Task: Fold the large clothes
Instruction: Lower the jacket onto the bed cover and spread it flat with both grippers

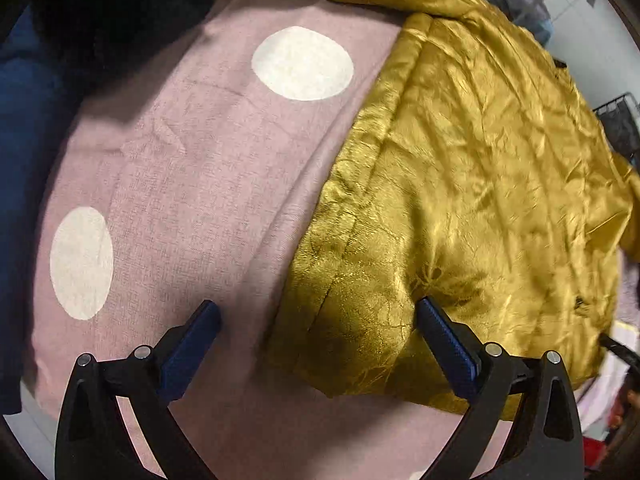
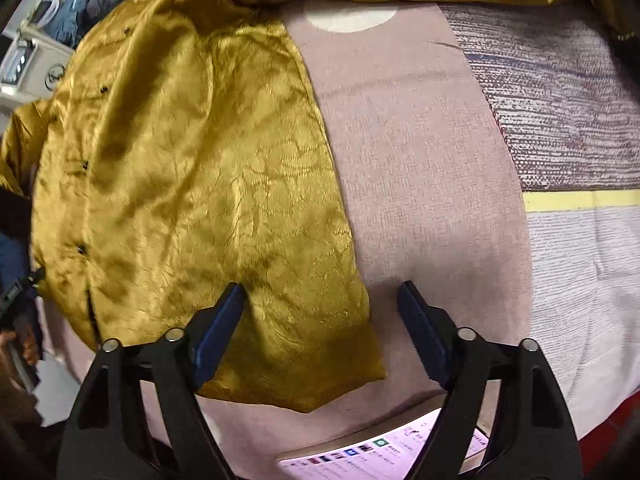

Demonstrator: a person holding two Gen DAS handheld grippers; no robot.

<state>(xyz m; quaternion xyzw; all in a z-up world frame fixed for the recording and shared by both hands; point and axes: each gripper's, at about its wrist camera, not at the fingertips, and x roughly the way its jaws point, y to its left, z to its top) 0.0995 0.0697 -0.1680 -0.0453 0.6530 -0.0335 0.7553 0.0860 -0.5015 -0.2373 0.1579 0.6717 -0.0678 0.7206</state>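
Gold satin garment (image 1: 460,168) spread flat on pink dotted cover (image 1: 208,168), hem near cover's front edge. Left gripper (image 1: 318,312) held above hem corner, jaws wide apart, nothing clamped. Right gripper (image 2: 320,296) held above opposite hem corner (image 2: 344,360), jaws apart, nothing gripped.

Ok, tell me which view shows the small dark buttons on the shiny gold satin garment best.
The right wrist view: several small dark buttons run down the shiny gold satin garment, near its far side from the gripper. The left wrist view shows only one or two dark specks near the garment's right side.
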